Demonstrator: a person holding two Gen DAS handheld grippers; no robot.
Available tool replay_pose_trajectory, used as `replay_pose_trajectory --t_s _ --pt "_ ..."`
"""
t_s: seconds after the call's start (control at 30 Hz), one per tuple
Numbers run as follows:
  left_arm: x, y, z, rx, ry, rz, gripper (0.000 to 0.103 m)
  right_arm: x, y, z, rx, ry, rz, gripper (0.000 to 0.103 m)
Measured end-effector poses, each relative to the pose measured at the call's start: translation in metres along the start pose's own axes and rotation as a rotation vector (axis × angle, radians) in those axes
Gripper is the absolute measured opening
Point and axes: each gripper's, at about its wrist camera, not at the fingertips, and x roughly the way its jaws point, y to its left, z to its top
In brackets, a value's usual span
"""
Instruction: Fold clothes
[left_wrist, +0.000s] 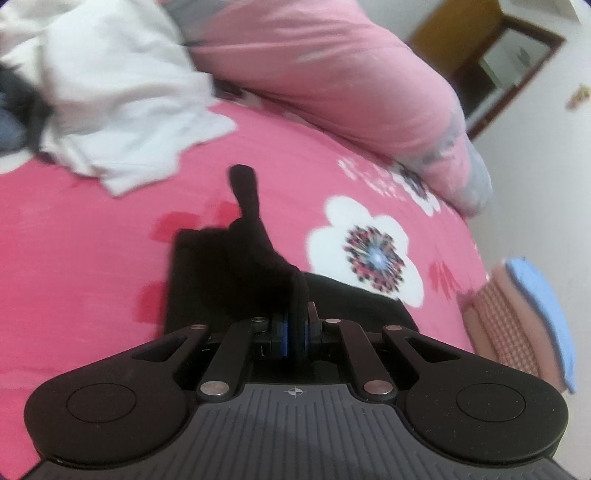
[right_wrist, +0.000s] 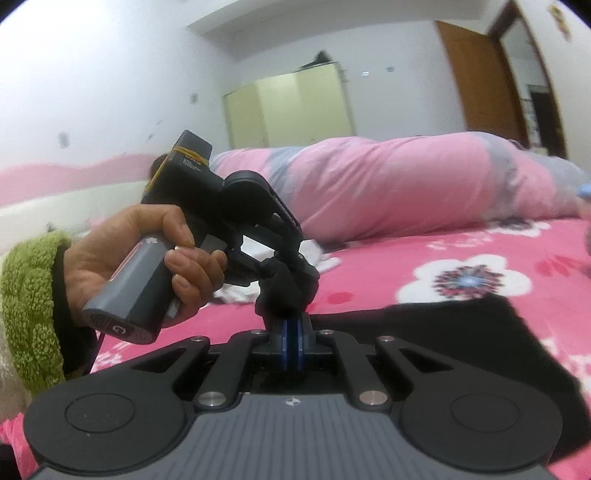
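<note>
Bed: a pink sheet (left_wrist: 92, 251) printed with white flowers covers the bed and serves as the folding surface in both wrist views.
Quilt: a rolled pink quilt (right_wrist: 388, 184) lies along the far side of the bed, well apart from the work.
Unfolded pile: a white garment (left_wrist: 122, 110) sits crumpled at the far left of the bed, with something dark beside it that is too blurred to name.
Black garment: the black garment (left_wrist: 207, 273) lies mostly flat on the sheet directly under both tools, one bunched edge lifted off the bed.
Person: a hand (right_wrist: 147, 254) in a green fleecy sleeve (right_wrist: 33, 302) holds the left tool's grey handle.
Left gripper: the left gripper (left_wrist: 295, 332) has its jaws clamped on a gathered ridge of the black cloth, which rises in a twisted peak ahead of it.
Right gripper: the right gripper (right_wrist: 291, 343) has its jaws closed on a knot of the same cloth, just beside the left tool's tip.
Step in hand: likely a fold in progress, both tools carrying one edge across the garment.
Next move: probably to lay the lifted edge down squarely on the flat part, keeping both corners level, then let go.
</note>
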Motion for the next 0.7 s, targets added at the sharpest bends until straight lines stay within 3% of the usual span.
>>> replay_pose_trajectory --t_s 0.27,0.47,0.6,0.67,0.7 --pt "0.05 -0.084 -0.027 0.141 0.069 0.014 0.005 -0.026 -0.068 -0.008 0.124 -0.034 -0.089 0.004" --pt "0.09 -0.118 -0.055 0.224 0.141 0.057 0.007 -0.039 -0.107 -0.023 0.2 -0.022 -0.139 0.004" --pt "0.116 -0.115 -0.071 0.226 0.207 0.058 0.034 -0.038 -0.128 -0.034 0.274 0.007 -0.154 0.004" --pt "0.114 -0.107 -0.074 0.183 0.192 0.026 0.037 -0.036 -0.138 -0.038 0.319 0.023 -0.149 0.004" --pt "0.109 -0.103 -0.073 0.167 0.187 0.011 0.044 -0.035 -0.142 -0.04 0.34 0.029 -0.147 0.004"
